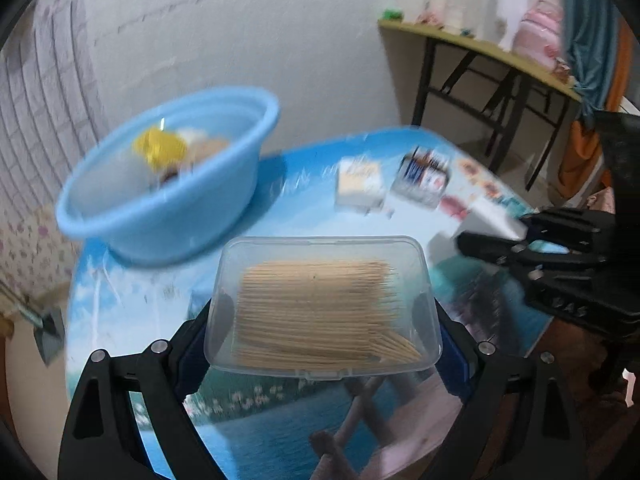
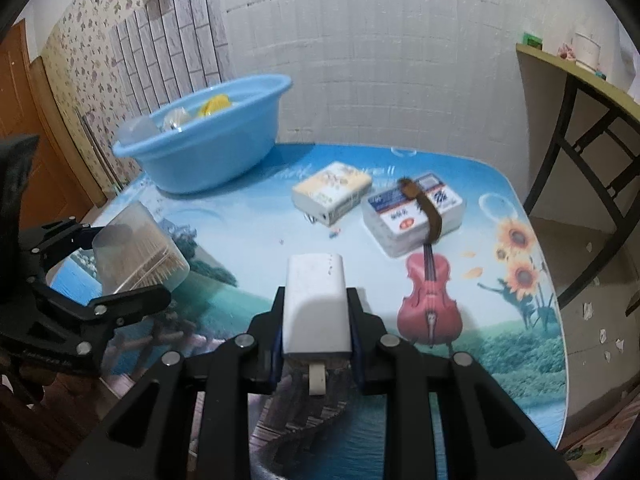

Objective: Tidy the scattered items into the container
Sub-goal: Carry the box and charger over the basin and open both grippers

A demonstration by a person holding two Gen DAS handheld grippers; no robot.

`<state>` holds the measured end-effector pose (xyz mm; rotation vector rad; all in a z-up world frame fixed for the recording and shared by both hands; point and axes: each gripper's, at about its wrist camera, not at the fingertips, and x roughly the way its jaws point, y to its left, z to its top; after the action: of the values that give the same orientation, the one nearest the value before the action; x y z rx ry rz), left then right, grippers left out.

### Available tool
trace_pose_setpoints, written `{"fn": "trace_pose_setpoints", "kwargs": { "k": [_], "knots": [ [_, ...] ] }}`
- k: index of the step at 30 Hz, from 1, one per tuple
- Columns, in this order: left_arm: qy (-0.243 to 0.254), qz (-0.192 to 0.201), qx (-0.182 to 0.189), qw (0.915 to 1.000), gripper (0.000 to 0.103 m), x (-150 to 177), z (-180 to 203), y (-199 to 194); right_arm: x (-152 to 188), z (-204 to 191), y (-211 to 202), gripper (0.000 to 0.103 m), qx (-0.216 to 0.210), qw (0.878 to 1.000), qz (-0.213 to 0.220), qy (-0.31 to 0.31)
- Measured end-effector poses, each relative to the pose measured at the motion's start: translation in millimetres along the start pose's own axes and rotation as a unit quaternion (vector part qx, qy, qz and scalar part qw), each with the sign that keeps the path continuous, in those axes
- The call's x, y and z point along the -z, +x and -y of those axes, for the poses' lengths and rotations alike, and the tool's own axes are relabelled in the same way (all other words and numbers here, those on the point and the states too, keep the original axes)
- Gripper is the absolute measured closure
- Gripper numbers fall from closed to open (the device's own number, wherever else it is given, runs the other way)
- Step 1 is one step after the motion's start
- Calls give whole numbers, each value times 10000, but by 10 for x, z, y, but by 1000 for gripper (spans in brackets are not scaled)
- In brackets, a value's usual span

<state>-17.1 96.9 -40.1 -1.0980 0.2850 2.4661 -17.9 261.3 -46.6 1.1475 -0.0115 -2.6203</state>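
My left gripper [image 1: 324,320] is shut on a clear plastic box of toothpicks [image 1: 324,304], held above the table, its pads on the box's two short sides. The same toothpick box [image 2: 136,256] shows at the left of the right wrist view, in the left gripper [image 2: 120,268]. My right gripper [image 2: 316,312] is shut on a white power bank [image 2: 316,304] low over the table. The blue basin [image 1: 160,184] stands at the far left of the table with a yellow item [image 1: 160,152] and others inside. In the right wrist view the basin [image 2: 208,148] is far left.
On the picture-printed table [image 2: 500,320] lie a cream and white box [image 2: 332,192] and a white pack with a brown strap [image 2: 416,212]. The right gripper [image 1: 532,252] shows at the right of the left view. A side table [image 1: 480,52] with bottles stands beyond.
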Motion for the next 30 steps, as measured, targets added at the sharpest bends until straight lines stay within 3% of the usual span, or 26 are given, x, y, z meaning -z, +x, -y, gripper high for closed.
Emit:
{"fn": "trace_pose_setpoints", "kwargs": {
  "k": [3,7,16,21,30],
  "knots": [
    [137,284,1,9995,11,-149,46,-171,-66,-27,-102,78,-24,9999,151,-18],
    [-117,535,76,9985,11,-352,-69,-342,-193,-79,-240,78,-85,9992,375,-58],
    [-569,980,-303,9931,11,-673,-483,-565,-596,-204,-465,78,-359,9961,784,-196],
    [-715,996,-597,9907,11,-794,-743,-522,-885,-304,-410,78,-486,9944,878,-332],
    [-833,979,-777,9887,11,-891,-1179,-366,-1357,-634,-162,78,-806,9900,926,-692]
  ]
}}
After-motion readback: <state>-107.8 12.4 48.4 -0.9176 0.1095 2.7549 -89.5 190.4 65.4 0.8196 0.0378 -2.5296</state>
